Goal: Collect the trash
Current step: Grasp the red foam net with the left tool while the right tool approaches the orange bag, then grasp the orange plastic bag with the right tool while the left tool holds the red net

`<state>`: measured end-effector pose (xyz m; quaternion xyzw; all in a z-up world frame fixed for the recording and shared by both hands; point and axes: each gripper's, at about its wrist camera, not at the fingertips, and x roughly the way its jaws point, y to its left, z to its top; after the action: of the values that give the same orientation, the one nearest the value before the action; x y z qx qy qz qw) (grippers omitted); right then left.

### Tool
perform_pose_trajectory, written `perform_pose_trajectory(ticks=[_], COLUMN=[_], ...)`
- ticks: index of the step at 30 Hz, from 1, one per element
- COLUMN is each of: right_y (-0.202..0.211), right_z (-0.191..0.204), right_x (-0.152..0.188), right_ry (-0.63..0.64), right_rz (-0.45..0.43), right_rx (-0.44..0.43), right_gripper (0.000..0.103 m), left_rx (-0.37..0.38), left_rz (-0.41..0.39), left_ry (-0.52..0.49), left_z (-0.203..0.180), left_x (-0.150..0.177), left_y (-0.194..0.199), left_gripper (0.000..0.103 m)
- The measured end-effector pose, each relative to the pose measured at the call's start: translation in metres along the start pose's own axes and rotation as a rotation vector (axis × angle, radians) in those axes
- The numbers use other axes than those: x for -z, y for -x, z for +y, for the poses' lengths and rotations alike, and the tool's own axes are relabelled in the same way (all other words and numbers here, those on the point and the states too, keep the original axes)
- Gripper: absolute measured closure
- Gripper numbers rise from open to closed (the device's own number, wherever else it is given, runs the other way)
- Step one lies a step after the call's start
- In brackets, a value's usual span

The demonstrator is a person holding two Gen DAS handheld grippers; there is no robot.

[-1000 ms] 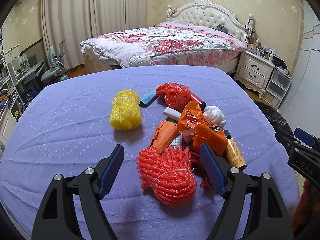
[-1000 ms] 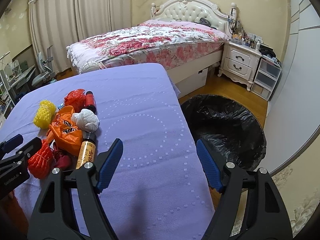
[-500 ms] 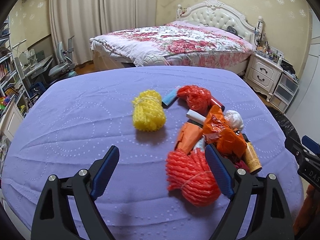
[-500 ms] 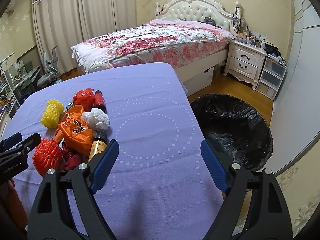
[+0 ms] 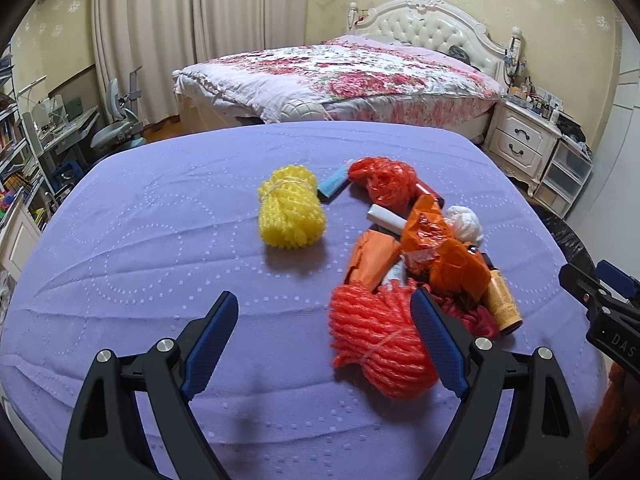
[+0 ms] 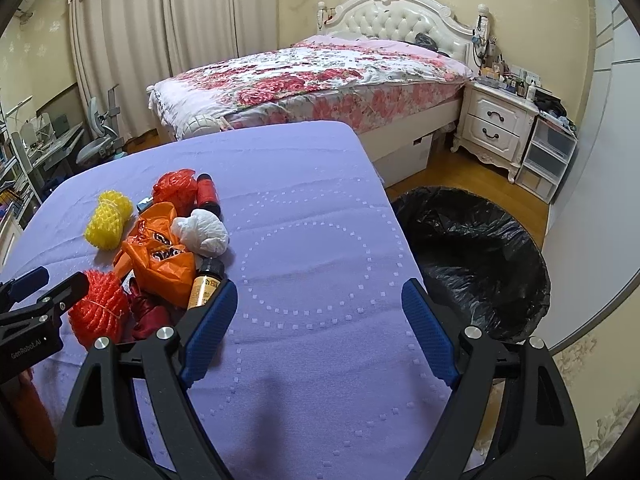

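Left wrist view: the left gripper [image 5: 324, 334] hung over the purple cloth [image 5: 160, 240] with its jaws spread wide and nothing between them; they had just been opening. The trash lay in a loose pile right of centre. A red foam net [image 5: 376, 340] sat nearest, partly behind the right-hand finger. Behind it lay orange plastic bags [image 5: 440, 248], a white paper wad [image 5: 466, 224], a small brown bottle [image 5: 505, 304], a white tube [image 5: 386, 218], a red bag [image 5: 382, 178] and a blue piece [image 5: 332, 186]. A yellow foam net [image 5: 290, 212] lay apart, left of the pile. Part of the right gripper showed at the right edge. Right wrist view: the right gripper [image 6: 320, 330] had its jaws spread wide too, over bare cloth, holding nothing; they had just been opening. The pile sat to the left, the brown bottle just beside the left-hand finger. A bin lined with a black bag [image 6: 472, 256] stood on the floor, just beyond the cloth's right edge. Part of the left gripper showed at the left edge.
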<state>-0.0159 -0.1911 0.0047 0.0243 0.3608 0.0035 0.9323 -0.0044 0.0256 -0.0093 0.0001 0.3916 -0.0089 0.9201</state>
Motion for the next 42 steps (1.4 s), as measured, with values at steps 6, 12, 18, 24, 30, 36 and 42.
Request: perform_pose_trajectory(ticks=[6, 12, 18, 24, 30, 36, 42], right_y=[0.01, 0.011, 0.01, 0.008, 0.003, -0.006, -0.022], right_z=[-0.003, -0.004, 0.001, 0.013, 0.04, 0.073, 0.096], right_x=[0.002, 0.007, 0.011, 0.011, 0.006, 0.0, -0.003], right_ry=[-0.007, -0.004, 0.0, 0.016, 0.056, 0.113, 0.147], right_rz=[-0.014, -0.004, 0.001, 0.007, 0.009, 0.021, 0.063], right_rx=[0.003, -0.008, -0.021, -0.043, -0.093, -0.148, -0.195], right_gripper=[0.021, 0.021, 0.021, 0.021, 0.021, 0.023, 0.04], left_rx=[0.02, 0.006, 0.069, 0.056, 0.002, -0.064, -0.116], left_rz=[0.007, 0.022, 0.042, -0.006, -0.033, -0.036, -0.047], left_ry=[-0.04, -0.058, -0.057, -0.066, -0.037, 0.01, 0.044], left_z=[-0.018, -0.024, -0.021, -0.012, 0.016, 0.053, 0.083], left_x=[0.01, 0.016, 0.022, 0.023, 0.017, 0.012, 0.006], left_y=[0.002, -0.008, -0.011, 0.005, 0.011, 0.006, 0.003], left_gripper=[0.018, 0.02, 0.05, 0.053, 0.053, 0.053, 0.053])
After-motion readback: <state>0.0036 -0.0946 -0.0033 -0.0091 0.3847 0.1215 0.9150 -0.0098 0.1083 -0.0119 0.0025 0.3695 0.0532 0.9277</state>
